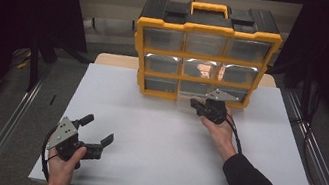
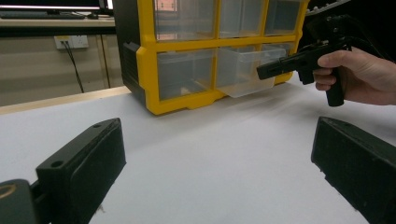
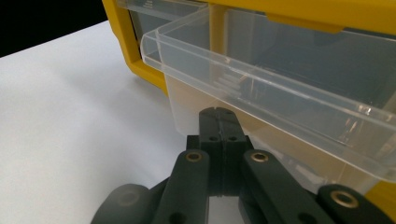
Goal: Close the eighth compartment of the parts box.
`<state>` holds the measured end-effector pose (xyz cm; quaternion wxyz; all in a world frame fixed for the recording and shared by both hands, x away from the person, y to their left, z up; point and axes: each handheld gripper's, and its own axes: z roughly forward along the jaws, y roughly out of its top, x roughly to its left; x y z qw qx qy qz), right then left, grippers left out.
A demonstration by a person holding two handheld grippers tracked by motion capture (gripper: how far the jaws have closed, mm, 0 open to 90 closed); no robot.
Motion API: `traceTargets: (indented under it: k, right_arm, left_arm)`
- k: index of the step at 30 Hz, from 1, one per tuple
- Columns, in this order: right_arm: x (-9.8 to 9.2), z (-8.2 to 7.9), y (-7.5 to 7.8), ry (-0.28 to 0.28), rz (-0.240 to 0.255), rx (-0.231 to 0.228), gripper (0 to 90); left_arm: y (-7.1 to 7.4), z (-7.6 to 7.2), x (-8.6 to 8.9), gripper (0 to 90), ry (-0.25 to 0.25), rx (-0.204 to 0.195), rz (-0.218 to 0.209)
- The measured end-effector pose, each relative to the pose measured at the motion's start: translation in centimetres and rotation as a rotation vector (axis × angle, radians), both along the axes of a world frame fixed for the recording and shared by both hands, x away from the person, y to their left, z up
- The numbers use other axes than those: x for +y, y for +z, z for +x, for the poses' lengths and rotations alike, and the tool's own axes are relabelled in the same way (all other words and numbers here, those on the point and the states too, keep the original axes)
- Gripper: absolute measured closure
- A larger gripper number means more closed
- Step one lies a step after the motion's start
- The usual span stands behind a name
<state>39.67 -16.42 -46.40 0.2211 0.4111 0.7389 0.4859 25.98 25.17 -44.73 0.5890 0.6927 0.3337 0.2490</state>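
A yellow and black organizer (image 1: 203, 58) with clear drawers stands upright at the back of the white table (image 1: 158, 147). Its bottom middle drawer (image 2: 240, 70) is pulled partway out. My right gripper (image 1: 194, 102) is shut, its jaws pressed together, with the tips against the drawer's (image 3: 280, 107) clear front wall just under the rim. I cannot tell whether they pinch any part of it. My left gripper (image 1: 98, 129) rests near the front left of the table, open wide, with nothing between its jaws (image 2: 217, 158).
The organizer's yellow carry handle (image 1: 209, 8) sits on top. Metal rails (image 1: 10, 122) run along both sides of the table, with dark curtains behind. A wooden surface (image 1: 115, 59) shows behind the white tabletop. Bare tabletop lies between the two grippers.
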Motion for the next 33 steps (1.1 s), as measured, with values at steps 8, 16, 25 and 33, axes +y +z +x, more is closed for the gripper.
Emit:
traceTargets:
  k: [8, 16, 25, 33]
  right_arm:
    - [0.1, 0.5, 0.2, -0.012, -0.002, -0.011, 90.0]
    - [0.1, 0.8, 0.2, -0.022, 0.001, -0.013, 90.0]
    - [0.2, 1.1, 0.2, -0.029, 0.013, -0.015, 90.0]
    - [0.1, 1.5, 0.1, -0.033, 0.012, -0.020, 90.0]
  left_arm:
    - [0.0, 0.0, 0.0, 2.8, 0.003, -0.002, -0.002]
    - [0.0, 0.0, 0.0, 2.8, 0.001, -0.002, -0.002]
    - [0.0, 0.0, 0.0, 2.8, 0.002, -0.002, 0.000]
    - [0.0, 0.0, 0.0, 2.7, -0.001, 0.001, -0.001]
